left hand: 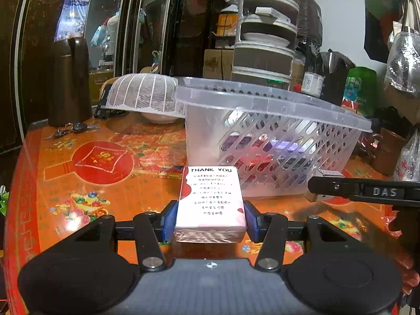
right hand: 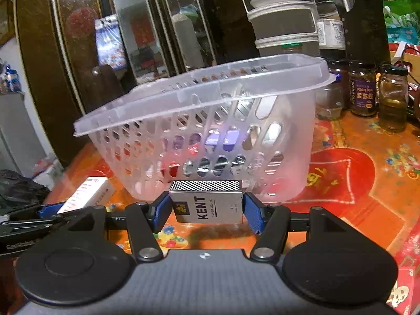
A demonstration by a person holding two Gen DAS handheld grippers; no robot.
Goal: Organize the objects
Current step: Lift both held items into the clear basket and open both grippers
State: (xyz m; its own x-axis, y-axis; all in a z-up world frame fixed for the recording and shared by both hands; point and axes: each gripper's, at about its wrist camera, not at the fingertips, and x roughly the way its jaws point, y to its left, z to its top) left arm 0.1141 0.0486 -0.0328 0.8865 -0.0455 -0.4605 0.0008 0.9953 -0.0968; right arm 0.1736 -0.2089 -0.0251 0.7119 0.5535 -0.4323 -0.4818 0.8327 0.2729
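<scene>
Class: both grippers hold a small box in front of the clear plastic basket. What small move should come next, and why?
Probably lift both: the left gripper clamps the white THANK YOU pack and the right gripper the grey KENT box, both below the clear perforated plastic basket's rim.

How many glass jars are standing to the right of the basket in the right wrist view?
3 clearly: a clear jar beside the basket, a labelled jar, and an amber jar farthest right. More may be hidden behind.
</scene>
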